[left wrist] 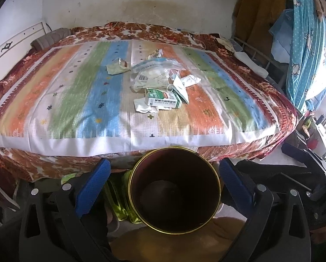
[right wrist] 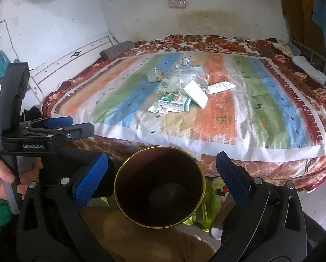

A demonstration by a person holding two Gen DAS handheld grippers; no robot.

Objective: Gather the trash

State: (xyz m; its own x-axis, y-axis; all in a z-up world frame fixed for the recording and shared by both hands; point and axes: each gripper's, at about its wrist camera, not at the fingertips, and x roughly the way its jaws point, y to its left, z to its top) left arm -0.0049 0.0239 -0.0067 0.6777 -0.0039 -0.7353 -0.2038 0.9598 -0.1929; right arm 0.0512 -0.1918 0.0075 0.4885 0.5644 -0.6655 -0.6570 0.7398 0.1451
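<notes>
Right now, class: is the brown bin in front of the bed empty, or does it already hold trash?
Empty. Both views look down into the bin and show only its bare dark bottom; the trash lies on the bed.

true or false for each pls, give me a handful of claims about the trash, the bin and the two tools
1. The trash pile lies on the striped blanket. True.
2. The bin already holds the green and white medicine box. False: the medicine box is on the bed with the other trash, and nothing can be made out in the bin's dark inside.
3. The left tool is open, with nothing gripped. True.
4. The right tool is shut on a crumpled tissue. False: it is open and grips nothing.
5. The bin stands on top of the bed. False: it sits below the bed's near edge.
</notes>
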